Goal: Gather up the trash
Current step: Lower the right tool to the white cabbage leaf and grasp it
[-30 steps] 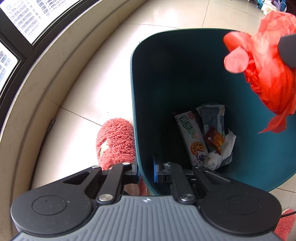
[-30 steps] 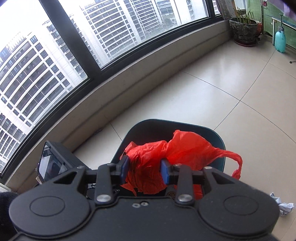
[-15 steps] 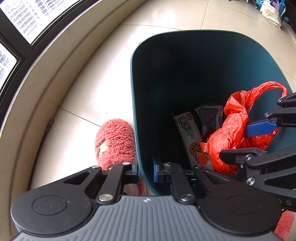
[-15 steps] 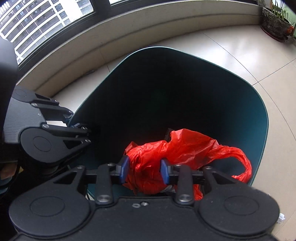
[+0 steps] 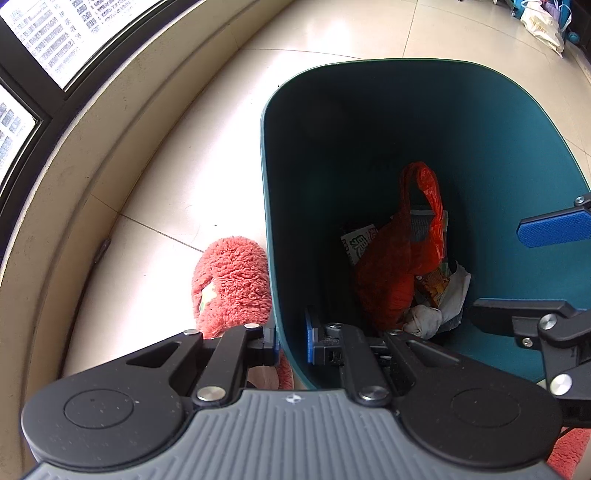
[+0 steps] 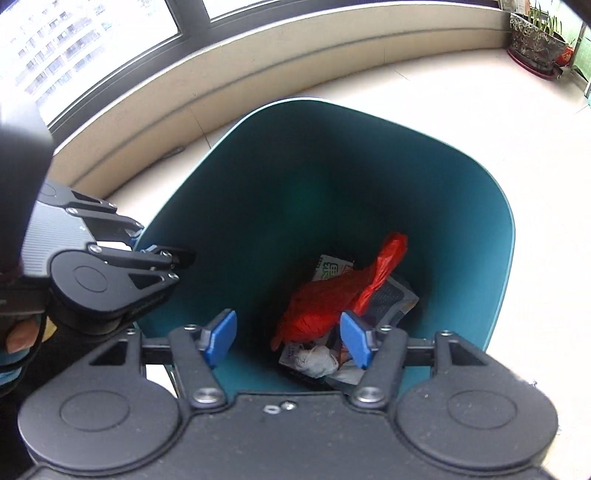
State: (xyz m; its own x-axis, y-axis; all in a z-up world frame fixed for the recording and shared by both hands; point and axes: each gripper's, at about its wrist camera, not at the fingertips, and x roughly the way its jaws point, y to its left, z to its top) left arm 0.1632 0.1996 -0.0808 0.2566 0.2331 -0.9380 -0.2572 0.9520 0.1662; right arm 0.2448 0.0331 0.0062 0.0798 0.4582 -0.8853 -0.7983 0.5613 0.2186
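Observation:
A teal trash bin stands on the tiled floor. My left gripper is shut on its near rim, one finger inside the wall and one outside. A crumpled red plastic bag lies loose at the bottom of the bin on a green-printed snack box, wrappers and a balled white tissue. My right gripper hangs over the bin mouth, its jaws opening, with nothing pressed between the blue pads.
A fluffy red slipper lies against the bin's left side. A curved beige sill under tall windows runs behind the bin. A potted plant stands far right, and bags lie on the far floor.
My right gripper came down over the bin with the red bag, then its jaws spread and the bag dropped to the bottom. My left gripper kept its hold on the rim.

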